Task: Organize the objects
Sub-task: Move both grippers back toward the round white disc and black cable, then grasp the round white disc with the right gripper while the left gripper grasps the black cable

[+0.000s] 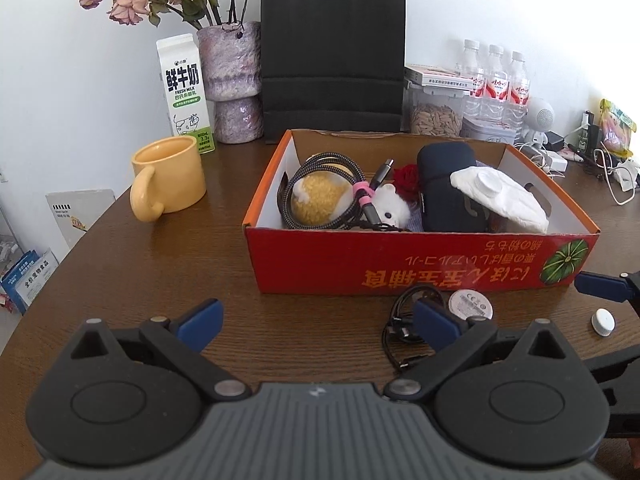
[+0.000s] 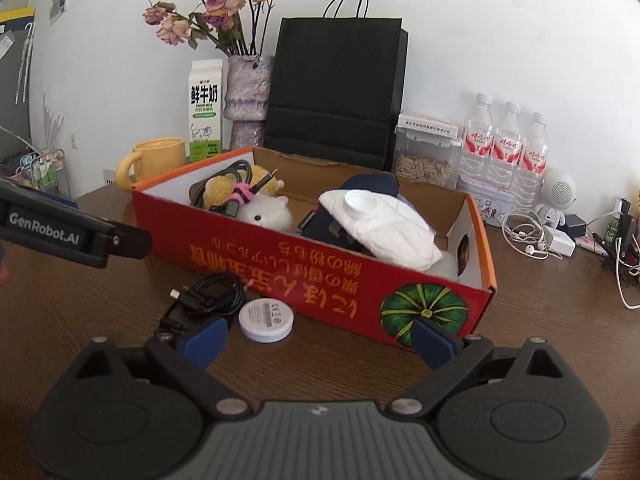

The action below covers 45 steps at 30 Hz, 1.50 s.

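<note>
Round white puck [image 2: 266, 320] and black cable [image 2: 208, 300] lie on the counter [image 2: 80, 320], just in front of the red box [image 2: 320, 272]. Both claws, left [image 1: 316, 324] and right [image 2: 316, 340], are wide open and empty. I think the right claw should straddle the puck, squeeze gently, then lift over the box wall.

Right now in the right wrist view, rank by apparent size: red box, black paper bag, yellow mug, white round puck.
1. red box, though nearest
2. black paper bag
3. yellow mug
4. white round puck, near-tied with the mug
</note>
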Each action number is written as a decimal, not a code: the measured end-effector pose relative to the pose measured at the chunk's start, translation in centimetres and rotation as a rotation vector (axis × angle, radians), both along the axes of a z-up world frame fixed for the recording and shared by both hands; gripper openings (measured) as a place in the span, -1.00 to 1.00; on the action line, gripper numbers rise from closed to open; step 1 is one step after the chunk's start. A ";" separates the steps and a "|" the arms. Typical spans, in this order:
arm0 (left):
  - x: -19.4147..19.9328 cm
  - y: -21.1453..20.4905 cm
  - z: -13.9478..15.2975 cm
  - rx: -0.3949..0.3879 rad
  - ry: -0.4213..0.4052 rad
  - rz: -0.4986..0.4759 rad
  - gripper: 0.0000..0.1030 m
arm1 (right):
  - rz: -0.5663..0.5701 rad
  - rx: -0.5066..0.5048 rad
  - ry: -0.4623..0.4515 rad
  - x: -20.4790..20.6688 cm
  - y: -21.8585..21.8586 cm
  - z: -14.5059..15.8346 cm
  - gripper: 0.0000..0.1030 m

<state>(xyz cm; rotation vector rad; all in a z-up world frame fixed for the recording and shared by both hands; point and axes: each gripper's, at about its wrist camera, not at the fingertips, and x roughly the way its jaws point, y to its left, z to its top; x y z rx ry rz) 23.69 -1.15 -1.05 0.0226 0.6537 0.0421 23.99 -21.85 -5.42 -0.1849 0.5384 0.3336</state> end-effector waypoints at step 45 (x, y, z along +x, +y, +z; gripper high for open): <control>5.9 -5.4 -4.1 -0.011 0.106 -0.116 0.80 | 0.013 0.041 0.080 3.4 -2.0 -1.7 -0.25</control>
